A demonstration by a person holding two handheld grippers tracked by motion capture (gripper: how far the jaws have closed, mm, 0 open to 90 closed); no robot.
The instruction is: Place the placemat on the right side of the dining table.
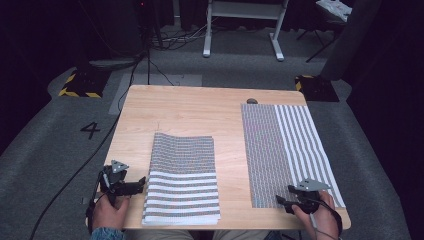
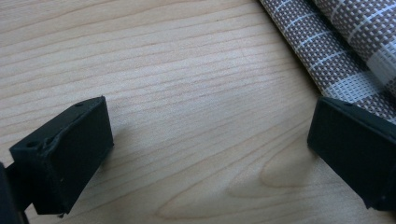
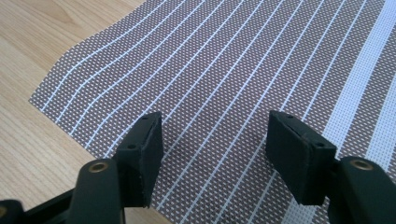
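Two woven mats are laid on the bench (image 1: 190,107). A folded mat (image 1: 182,172) rests near the front edge, left of centre, its layers stacked so that the striped end faces the person. A flat mat (image 1: 287,150) is spread along the right side, reaching from near the far edge to the front edge; a single layer is presented there, presumably so that a corner can be lifted for folding.

The left tool (image 1: 127,187) is held low at the front left of the bench, just beside the left edge of the folded mat. In the left gripper view its jaws are seen spread wide over bare wood, with nothing between them, and the mat edge (image 2: 341,60) lies beside the right jaw. This placement suggests an approach to the stacked edge from the side, where the layers are exposed.

The right tool (image 1: 285,202) is held over the near left corner of the flat mat. In the right gripper view (image 3: 215,140) the jaws are seen well apart above the weave (image 3: 233,70), empty, with the mat's corner and bare wood to the left. The corner is judged to be the intended grasp point, since it is the part most easily raised. Whether the jaws touch the cloth cannot be told.

A small dark object (image 1: 252,101) lies at the far end of the flat mat.
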